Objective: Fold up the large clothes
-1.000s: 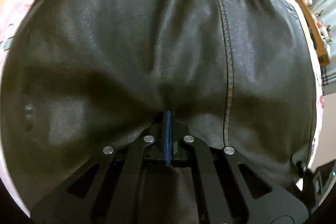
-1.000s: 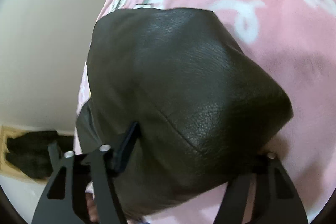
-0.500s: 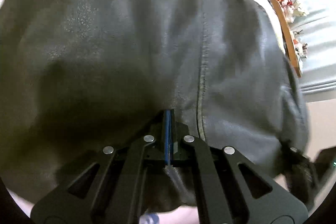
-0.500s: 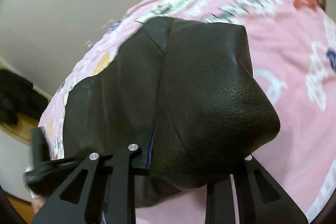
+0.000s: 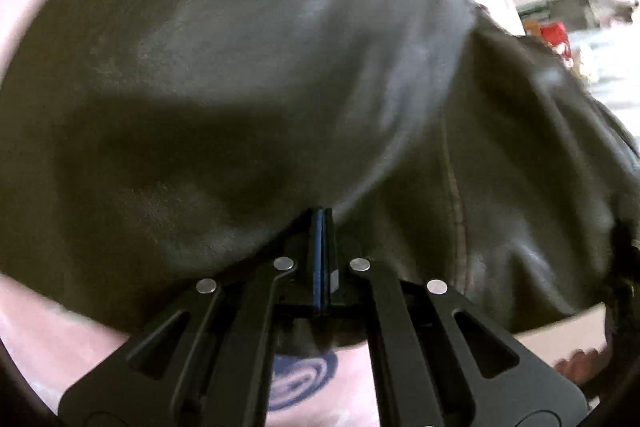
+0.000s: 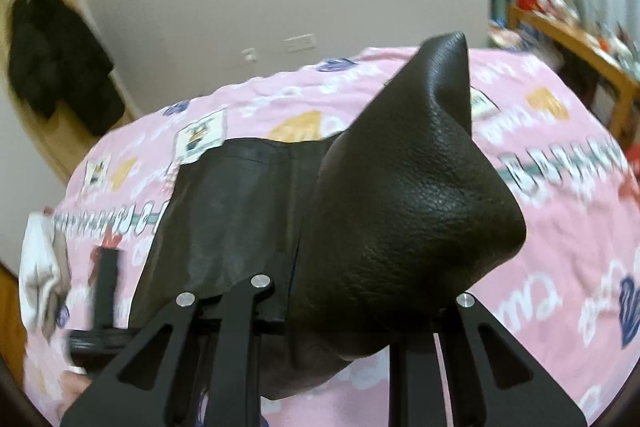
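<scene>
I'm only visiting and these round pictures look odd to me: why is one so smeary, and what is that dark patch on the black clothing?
Left wrist view: motion-smeared throughout, the black leather garment carries a dark shadow mid-frame, with pale sheen above. Right wrist view: sharper leather grain up close, blurred pink bedspread print, fisheye-bent wall and edges.

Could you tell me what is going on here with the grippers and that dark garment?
A person holding a gripper in each hand is folding a black leather garment over a pink printed bedspread. The left gripper is shut on one edge of the garment. The right gripper appears shut on another part, which bunches up into a raised peak, while the rest lies on the bedspread.
</scene>
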The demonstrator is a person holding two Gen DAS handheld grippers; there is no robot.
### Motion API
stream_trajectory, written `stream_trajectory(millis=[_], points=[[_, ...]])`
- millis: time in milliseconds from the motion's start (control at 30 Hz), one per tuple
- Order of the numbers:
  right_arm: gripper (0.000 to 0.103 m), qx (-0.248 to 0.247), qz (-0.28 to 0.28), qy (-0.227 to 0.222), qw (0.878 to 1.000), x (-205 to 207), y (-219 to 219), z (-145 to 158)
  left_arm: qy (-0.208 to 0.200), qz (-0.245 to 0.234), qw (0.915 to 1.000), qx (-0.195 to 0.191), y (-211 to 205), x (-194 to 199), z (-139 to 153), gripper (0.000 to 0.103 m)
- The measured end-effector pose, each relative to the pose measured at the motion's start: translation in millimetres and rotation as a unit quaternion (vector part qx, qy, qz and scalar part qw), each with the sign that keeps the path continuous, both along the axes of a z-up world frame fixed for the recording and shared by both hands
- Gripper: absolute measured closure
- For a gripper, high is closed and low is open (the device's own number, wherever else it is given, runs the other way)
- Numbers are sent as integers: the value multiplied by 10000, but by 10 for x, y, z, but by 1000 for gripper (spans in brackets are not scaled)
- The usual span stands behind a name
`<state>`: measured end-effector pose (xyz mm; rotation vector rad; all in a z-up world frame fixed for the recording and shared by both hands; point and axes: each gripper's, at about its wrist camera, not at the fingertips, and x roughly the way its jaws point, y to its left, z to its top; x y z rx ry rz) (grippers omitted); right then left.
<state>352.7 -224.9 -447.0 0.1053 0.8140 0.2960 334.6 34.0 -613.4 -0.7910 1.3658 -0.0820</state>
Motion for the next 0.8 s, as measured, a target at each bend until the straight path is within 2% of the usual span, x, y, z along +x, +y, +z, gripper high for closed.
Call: stream_trajectory(millis=[167, 267, 333, 400, 467, 500, 600, 633, 733, 800], points=[[84, -591, 909, -240, 9938, -30, 534, 71, -120, 183, 9992, -322, -30, 29, -53, 103], [84, -957, 1431, -449, 9841, -171, 821, 109, -344, 559, 9928, -1007, 215, -220, 7, 103], [84, -1151, 1699, -511, 9774, -241, 978, 93, -586, 755, 9918, -854, 447, -405, 196, 103], [84, -1345, 1980, -557, 9693, -343, 1160, 54, -991, 934, 9895, -472, 786, -616, 456, 103], [84, -1726, 2362, -729, 9535, -476, 1387, -33, -1124, 1044, 9879, -225, 1070, -737, 552, 103], [84, -1865, 2536, -795, 9458, -541, 1489, -79, -1067, 1024, 9888, -196, 1234, -747, 517, 103], [84, -2250, 3039, -940, 9210, -784, 1825, -277, -644, 876, 9938, -227, 1394, -637, 221, 103], [84, -2405, 3211, -1014, 9104, -874, 1921, -351, -535, 797, 9947, -369, 1430, -595, 87, 103], [84, -3127, 3786, -1314, 8612, -1217, 2257, -697, -482, 736, 9935, -723, 1481, -523, -83, 103], [84, -3513, 4000, -1530, 8326, -1384, 2376, -890, -618, 768, 9932, -613, 1546, -497, 1, 103]])
